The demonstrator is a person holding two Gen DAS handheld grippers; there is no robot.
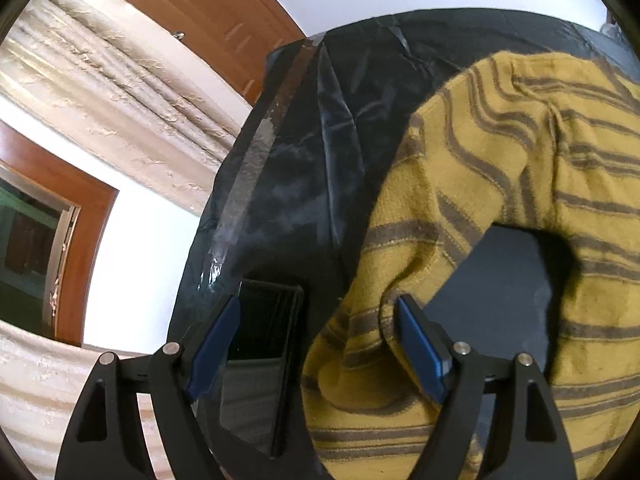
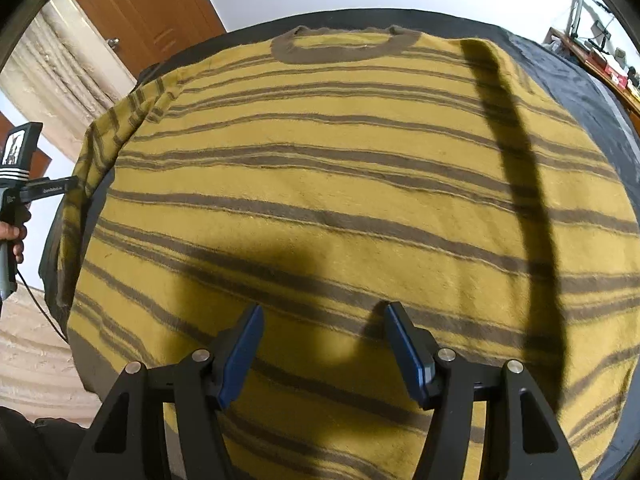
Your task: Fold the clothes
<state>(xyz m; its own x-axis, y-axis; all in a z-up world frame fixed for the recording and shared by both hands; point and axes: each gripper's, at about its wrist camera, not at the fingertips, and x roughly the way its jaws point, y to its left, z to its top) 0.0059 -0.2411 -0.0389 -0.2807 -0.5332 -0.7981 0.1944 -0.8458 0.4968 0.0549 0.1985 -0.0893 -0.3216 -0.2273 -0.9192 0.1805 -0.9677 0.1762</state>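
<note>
A mustard sweater with brown stripes (image 2: 328, 184) lies spread flat on a black-covered table (image 2: 592, 92), its brown collar (image 2: 344, 48) at the far side. My right gripper (image 2: 322, 332) hovers open over the sweater's lower body, with nothing between its blue pads (image 2: 240, 356). The left sleeve (image 2: 90, 160) hangs over the table's left edge. In the left wrist view that sleeve (image 1: 480, 168) lies bunched on the black cover (image 1: 304, 152). My left gripper (image 1: 318, 324) is open at the sleeve's edge, its right pad (image 1: 420, 348) against the fabric. A hand (image 2: 12, 236) holds the left gripper (image 2: 60, 186).
A brown wooden door (image 2: 148, 4) and a beige textured wall panel (image 1: 100, 80) stand beyond the table's left side. Beige carpet (image 2: 36, 360) covers the floor. A cluttered shelf (image 2: 600, 52) is at the far right. A dark boxy frame (image 1: 264, 340) sits below the table's edge.
</note>
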